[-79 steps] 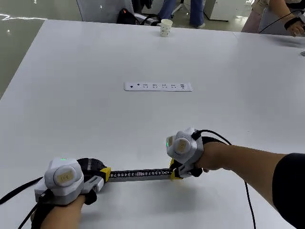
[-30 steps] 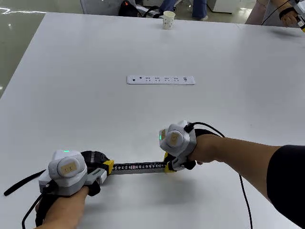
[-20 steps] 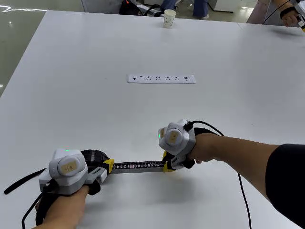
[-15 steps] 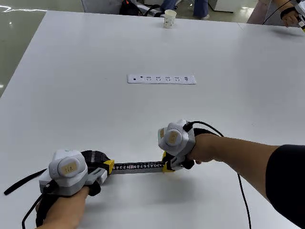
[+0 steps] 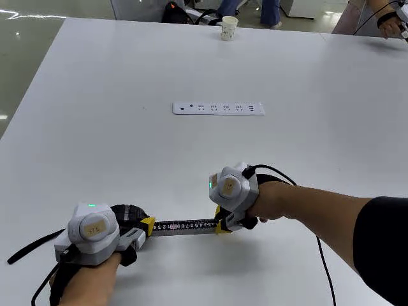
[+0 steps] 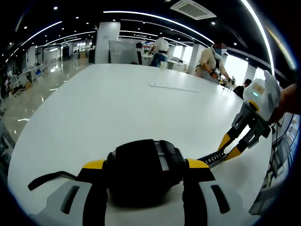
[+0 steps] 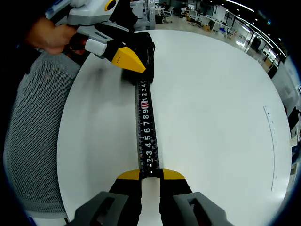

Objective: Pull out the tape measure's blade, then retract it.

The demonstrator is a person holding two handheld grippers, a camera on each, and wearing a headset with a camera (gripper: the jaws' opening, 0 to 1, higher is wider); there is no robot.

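- Looking down in the head view, we find the tape measure case (image 5: pixel 127 215) near the front edge of the tabletop (image 5: pixel 287 127), toward its front-left corner. The left tool (image 5: pixel 137 231) is clamped around it.
- The blade (image 5: pixel 182 225) runs out of the case along the front edge to the right tool (image 5: pixel 220 226), which pinches its free end. A power strip (image 5: pixel 218 109) lies well apart at mid-tabletop, and a paper cup (image 5: pixel 229 28) stands by the far edge.
- In the left gripper view, the two yellow-tipped jaws sit narrow against either side of the dark case (image 6: pixel 141 179), which rests on the tabletop. The blade (image 6: pixel 211 159) leads off toward the right tool (image 6: pixel 231 145).
- In the right gripper view, the jaws are nearly together and grip the blade (image 7: pixel 145 132) at its low numbers. The printed strip runs straight back to the case (image 7: pixel 141 49).
- We judge the case to be rigid, compact and fairly weighty, so its flat sides are the place to hold it.
- We judge the blade to be thin, springy and smooth, stiff along its length but quick to kink if twisted. We would hold it at the tip, flat between the pads.
- The spring probably pulls inward, so we think a loose pinch would let the blade snap back. Retraction calls for feeding it in under control.
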